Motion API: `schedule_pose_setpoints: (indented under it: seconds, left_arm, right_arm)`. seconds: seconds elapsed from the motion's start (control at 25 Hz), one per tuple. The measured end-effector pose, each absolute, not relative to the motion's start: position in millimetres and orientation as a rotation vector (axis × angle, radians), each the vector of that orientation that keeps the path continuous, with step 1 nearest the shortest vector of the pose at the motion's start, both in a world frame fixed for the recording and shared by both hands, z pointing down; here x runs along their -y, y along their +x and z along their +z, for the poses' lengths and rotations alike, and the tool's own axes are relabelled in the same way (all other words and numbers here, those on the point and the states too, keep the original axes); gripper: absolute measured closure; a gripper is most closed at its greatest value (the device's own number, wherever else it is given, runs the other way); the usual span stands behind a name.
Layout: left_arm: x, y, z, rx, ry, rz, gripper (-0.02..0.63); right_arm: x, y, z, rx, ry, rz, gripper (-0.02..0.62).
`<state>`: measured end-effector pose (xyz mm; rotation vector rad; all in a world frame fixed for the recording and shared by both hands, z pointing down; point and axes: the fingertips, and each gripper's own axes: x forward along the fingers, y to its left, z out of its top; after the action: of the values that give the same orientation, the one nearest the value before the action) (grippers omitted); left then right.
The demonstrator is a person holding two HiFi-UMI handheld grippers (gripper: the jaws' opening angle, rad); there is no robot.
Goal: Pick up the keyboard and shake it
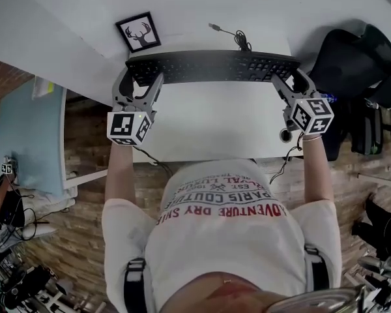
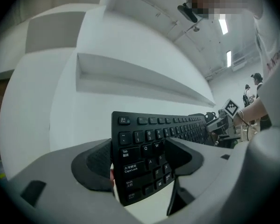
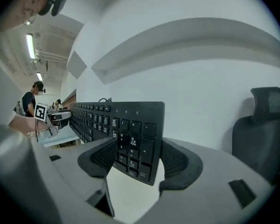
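The left claw [image 1: 141, 81] is clamped on the left end of the keyboard [image 1: 215, 66], by the Caps Lock key. The keyboard is held up over the far side of the tabletop [image 1: 215, 126]. It looks stiff and light, so the two ends are good places to hold. The right claw [image 1: 290, 82] is clamped on the number-key end. Key letters are shown only in the gripper views; the deer picture [image 1: 138, 32] only in the head view.

Matt plastic over a smooth white desk

The keyboard [image 1: 212, 66] is showing matt black plastic with white printed legends. The pads [image 2: 95, 160] of the left gripper [image 2: 140, 157] and right gripper [image 3: 133, 155] are looking dark and finely ribbed, set in smooth matt grey plastic shells. The table [image 1: 208, 129] is reading as smooth matt white, and at lower left the floor [image 1: 85, 240] is looking like rough brick.
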<state>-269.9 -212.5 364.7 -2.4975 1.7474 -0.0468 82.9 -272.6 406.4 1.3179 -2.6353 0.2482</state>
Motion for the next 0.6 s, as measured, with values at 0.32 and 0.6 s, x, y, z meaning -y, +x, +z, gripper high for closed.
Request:
schedule_pose_setpoints:
  seconds: [0.32, 0.6]
  left_arm:
    - [189.6, -272.2, 330.4, -1.684, -2.308, 0.112, 0.259]
    - [179.4, -268.2, 340.9, -1.632, -2.292, 0.087, 0.259]
  right_arm:
    - [265.7, 79.1, 372.6, 2.777, 1.412, -0.123, 0.295]
    - [251.0, 82.9, 353.7, 2.75, 1.499, -0.492, 0.296]
